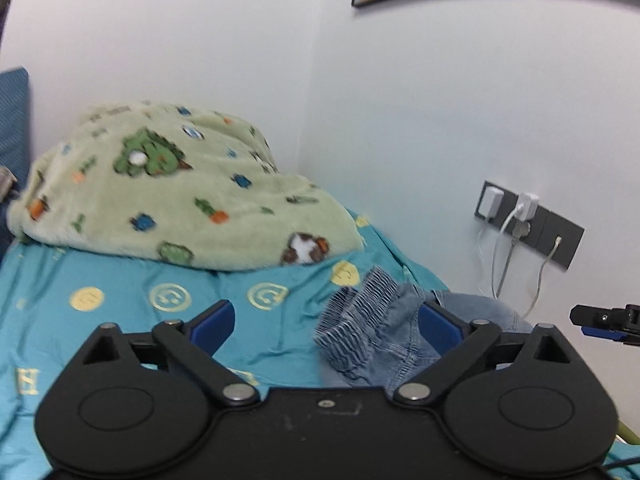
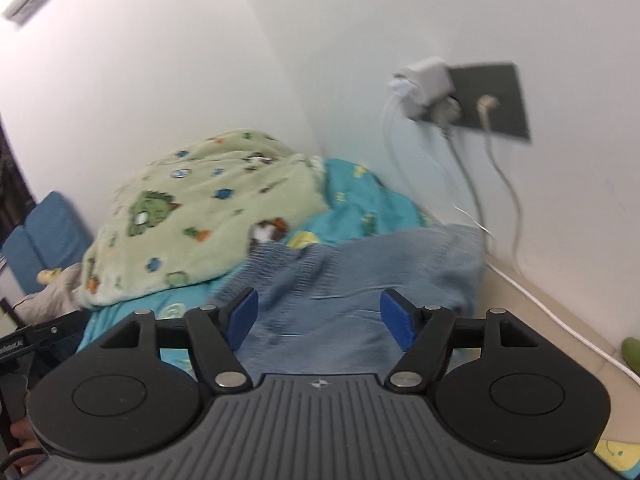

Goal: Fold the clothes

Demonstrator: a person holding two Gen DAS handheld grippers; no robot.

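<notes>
Both my grippers, left (image 1: 326, 326) and right (image 2: 320, 318), stand apart and empty; the jeans (image 1: 376, 340) lie on the bed (image 1: 120, 320) ahead, waistband toward the left gripper, nearer my right.

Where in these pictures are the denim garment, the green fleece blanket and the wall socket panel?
denim garment (image 1: 360, 332): left wrist view, on its ribbed elastic waistband.
green fleece blanket (image 1: 168, 188): left wrist view, on the middle of the heap.
wall socket panel (image 2: 500, 96): right wrist view, on its bare dark plate.
</notes>
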